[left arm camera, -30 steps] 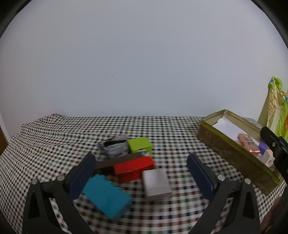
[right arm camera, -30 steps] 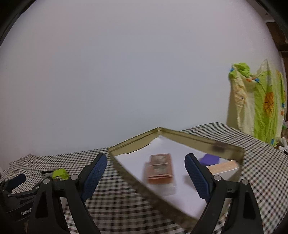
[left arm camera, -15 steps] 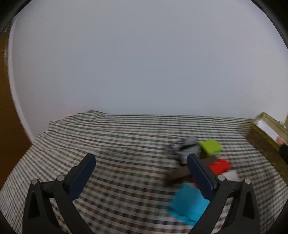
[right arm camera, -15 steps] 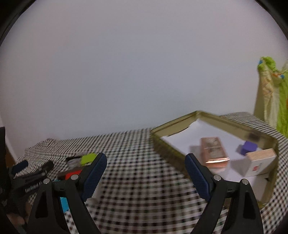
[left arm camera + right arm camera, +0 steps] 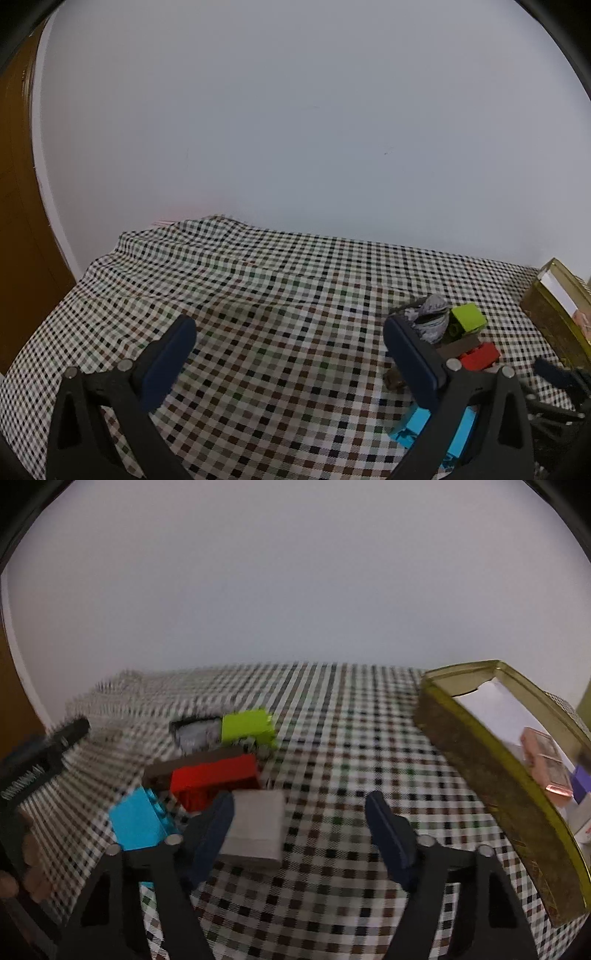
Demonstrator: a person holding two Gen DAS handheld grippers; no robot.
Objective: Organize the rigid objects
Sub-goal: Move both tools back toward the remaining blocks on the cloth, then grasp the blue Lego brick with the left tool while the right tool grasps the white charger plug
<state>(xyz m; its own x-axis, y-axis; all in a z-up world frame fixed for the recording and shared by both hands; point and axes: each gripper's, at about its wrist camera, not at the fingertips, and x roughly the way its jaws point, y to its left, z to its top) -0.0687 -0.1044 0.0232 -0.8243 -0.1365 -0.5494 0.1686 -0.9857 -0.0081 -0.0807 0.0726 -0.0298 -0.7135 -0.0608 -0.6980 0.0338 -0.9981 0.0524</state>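
Checked cloth [image 5: 280, 295] in black, brown and green covers the tabletop in both wrist views. Left tool [image 5: 288, 354]: fingers spread wide, nothing between them, only bare cloth ahead. Off to its right sits the cluster of rigid pieces: a lime-green block [image 5: 468, 316] farthest out, a grey patterned piece [image 5: 430, 320] just beside it, a dark brown bar [image 5: 456, 345] and a red brick [image 5: 479, 356] nearer in, and a blue brick [image 5: 430, 428] closest, partly hidden behind the tool's right finger. Far right of this tool, the edge of a gold tin [image 5: 554, 325] shows.

Right tool [image 5: 300, 829]: also released, fingers apart, gripping nothing. View is motion-blurred. A grey box [image 5: 256, 827] lies on the cloth just beside the left finger, partly behind it; contact cannot be judged. Beyond and left of that finger: red brick [image 5: 214, 779], brown bar [image 5: 192, 762] touching its far side, blue brick [image 5: 138, 819] to the left, lime-green block [image 5: 247, 725] and the grey patterned piece [image 5: 197, 733] farthest ahead. To the right of this tool stands the gold tin [image 5: 480, 771], lined with white paper; a copper-pink box [image 5: 546, 766] and a purple piece [image 5: 583, 781] lie inside. The left tool's black frame appears at the far left edge.
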